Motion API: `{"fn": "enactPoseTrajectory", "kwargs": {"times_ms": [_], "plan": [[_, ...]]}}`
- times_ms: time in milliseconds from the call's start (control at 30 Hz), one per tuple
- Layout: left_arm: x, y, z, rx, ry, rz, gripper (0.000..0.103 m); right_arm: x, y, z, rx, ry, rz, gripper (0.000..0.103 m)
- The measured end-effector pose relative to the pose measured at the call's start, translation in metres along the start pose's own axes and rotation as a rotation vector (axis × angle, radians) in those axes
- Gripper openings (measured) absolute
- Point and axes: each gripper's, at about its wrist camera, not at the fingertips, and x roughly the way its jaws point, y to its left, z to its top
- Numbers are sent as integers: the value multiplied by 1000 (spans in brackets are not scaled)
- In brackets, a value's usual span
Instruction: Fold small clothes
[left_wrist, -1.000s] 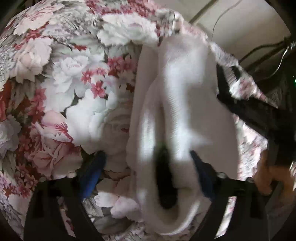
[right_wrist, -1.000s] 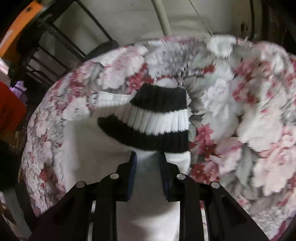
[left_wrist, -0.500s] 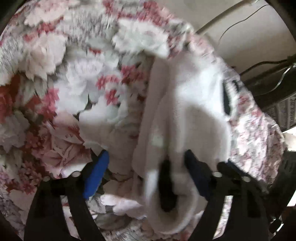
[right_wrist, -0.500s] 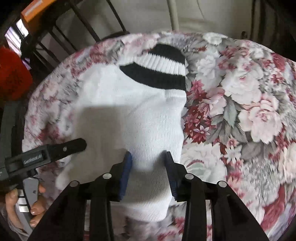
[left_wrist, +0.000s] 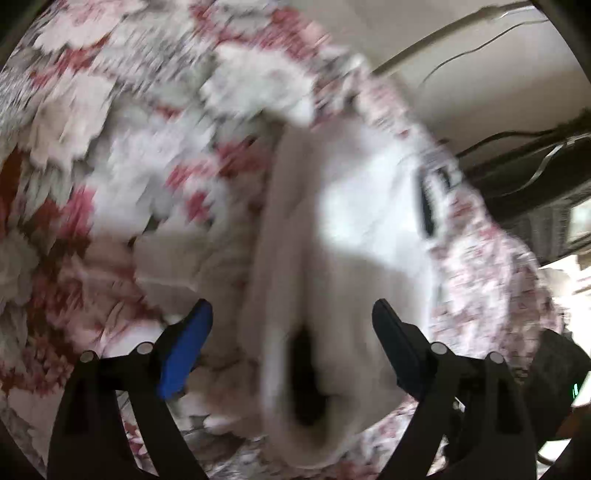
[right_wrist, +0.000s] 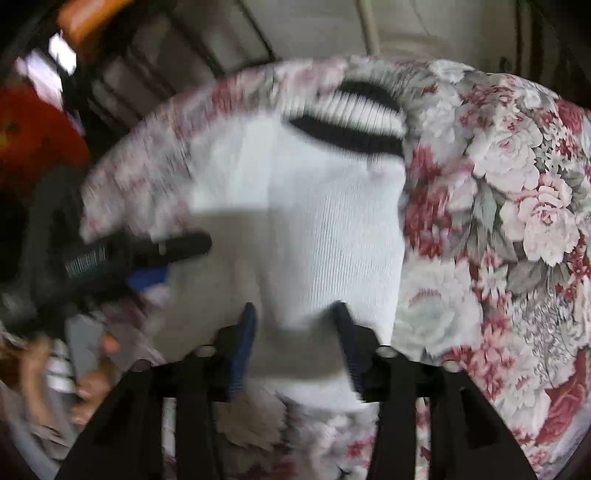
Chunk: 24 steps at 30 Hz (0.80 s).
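The left gripper (left_wrist: 291, 343) points steeply down over the white sock (right_wrist: 314, 229), and its jaws, which have just been opening, stand wide with the sock's near end lying loose between the blue pads. The right gripper (right_wrist: 295, 339) also tilts down at the sock's other end; its jaws have just been opening too, and the fingers (right_wrist: 243, 343) flank the fabric without pinching it. A hand (right_wrist: 88, 373) grips the left tool's handle beside the sock.

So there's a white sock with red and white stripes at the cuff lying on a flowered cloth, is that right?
Not quite: the white sock has black and white stripes at the cuff, not red, as the right wrist view shows. It does lie on the flowered cloth.
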Motion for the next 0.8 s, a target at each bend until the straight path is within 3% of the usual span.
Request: {"fn": "enactPoseTrajectory", "kwargs": {"times_ms": [33,100,267,400,633,800], "plan": [[-1,0,2,0,-7,-8,85,-5,-8,6,32,-26,11,71],[4,5,7,-8,3,-30,85,-8,-25,17,100,-61,33,71],[32,12,12,-59,69,-116,86,7,-61,19,215,-46,81,71],[44,-1,11,-13,62,-123,91,28,-71,17,237,-29,132,73],[66,-21,2,72,64,-103,90,55,-71,12,250,-61,210,81],[63,-23,3,78,27,-63,66,52,-59,15,241,-61,167,67]]}}
